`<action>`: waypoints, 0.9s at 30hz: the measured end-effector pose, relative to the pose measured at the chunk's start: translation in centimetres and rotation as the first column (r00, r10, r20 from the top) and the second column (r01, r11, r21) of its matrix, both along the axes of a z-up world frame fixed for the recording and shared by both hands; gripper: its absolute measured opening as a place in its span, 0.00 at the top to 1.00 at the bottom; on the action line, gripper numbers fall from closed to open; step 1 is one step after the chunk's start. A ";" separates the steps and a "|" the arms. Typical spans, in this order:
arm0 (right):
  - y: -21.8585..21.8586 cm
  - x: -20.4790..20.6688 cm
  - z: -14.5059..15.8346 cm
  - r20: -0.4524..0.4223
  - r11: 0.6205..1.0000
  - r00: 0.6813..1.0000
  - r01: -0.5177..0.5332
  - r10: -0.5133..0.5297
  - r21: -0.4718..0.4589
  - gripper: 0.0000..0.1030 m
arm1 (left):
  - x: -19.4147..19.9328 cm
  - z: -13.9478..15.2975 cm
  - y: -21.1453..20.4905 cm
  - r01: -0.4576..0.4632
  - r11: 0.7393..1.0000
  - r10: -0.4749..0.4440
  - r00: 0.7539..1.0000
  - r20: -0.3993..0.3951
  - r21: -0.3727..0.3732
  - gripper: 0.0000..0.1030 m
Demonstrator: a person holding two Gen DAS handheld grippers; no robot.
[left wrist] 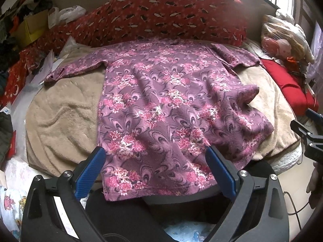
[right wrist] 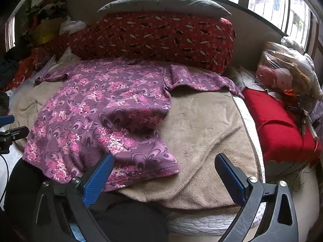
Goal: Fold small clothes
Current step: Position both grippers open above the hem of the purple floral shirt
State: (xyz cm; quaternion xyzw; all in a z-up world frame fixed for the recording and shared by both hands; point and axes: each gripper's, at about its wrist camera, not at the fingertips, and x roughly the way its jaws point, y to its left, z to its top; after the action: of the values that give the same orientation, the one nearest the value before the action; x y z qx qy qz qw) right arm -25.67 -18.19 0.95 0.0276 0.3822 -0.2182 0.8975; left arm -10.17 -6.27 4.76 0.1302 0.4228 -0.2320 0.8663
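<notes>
A purple floral shirt point(left wrist: 161, 100) lies spread flat on a beige blanket point(left wrist: 64, 117), sleeves out to both sides, hem toward me. It also shows in the right wrist view point(right wrist: 97, 113), with the blanket point(right wrist: 201, 125) bare to its right. My left gripper point(left wrist: 155, 161) is open, its blue pads either side of the shirt's hem, above it and holding nothing. My right gripper point(right wrist: 164, 167) is open and empty over the shirt's lower right corner and the blanket. The right gripper shows at the right edge of the left wrist view point(left wrist: 306, 129).
A long red patterned pillow point(left wrist: 161, 18) lies behind the shirt, a grey pillow point(right wrist: 161, 3) on top of it. A red cushion point(right wrist: 278, 121) and a bagged bundle point(right wrist: 286, 68) sit at the right. Clutter and papers point(left wrist: 40, 64) lie at the left.
</notes>
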 end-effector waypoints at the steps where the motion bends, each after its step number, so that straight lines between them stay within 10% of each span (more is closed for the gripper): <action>1: 0.0 -0.2 0.0 0.005 1.000 1.000 0.001 -0.001 0.002 0.03 | -0.1 0.1 0.0 0.001 1.000 -0.001 1.000 0.004 0.001 0.03; 27: 0.1 -0.2 0.1 0.017 1.000 1.000 -0.012 0.012 0.009 0.03 | -0.2 0.0 -0.1 0.003 1.000 -0.003 1.000 -0.007 0.013 0.03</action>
State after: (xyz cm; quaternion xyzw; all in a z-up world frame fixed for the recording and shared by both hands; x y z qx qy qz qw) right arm -25.85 -18.07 1.07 0.0311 0.3758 -0.2109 0.9018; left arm -10.41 -6.33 4.78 0.1358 0.4272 -0.2310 0.8635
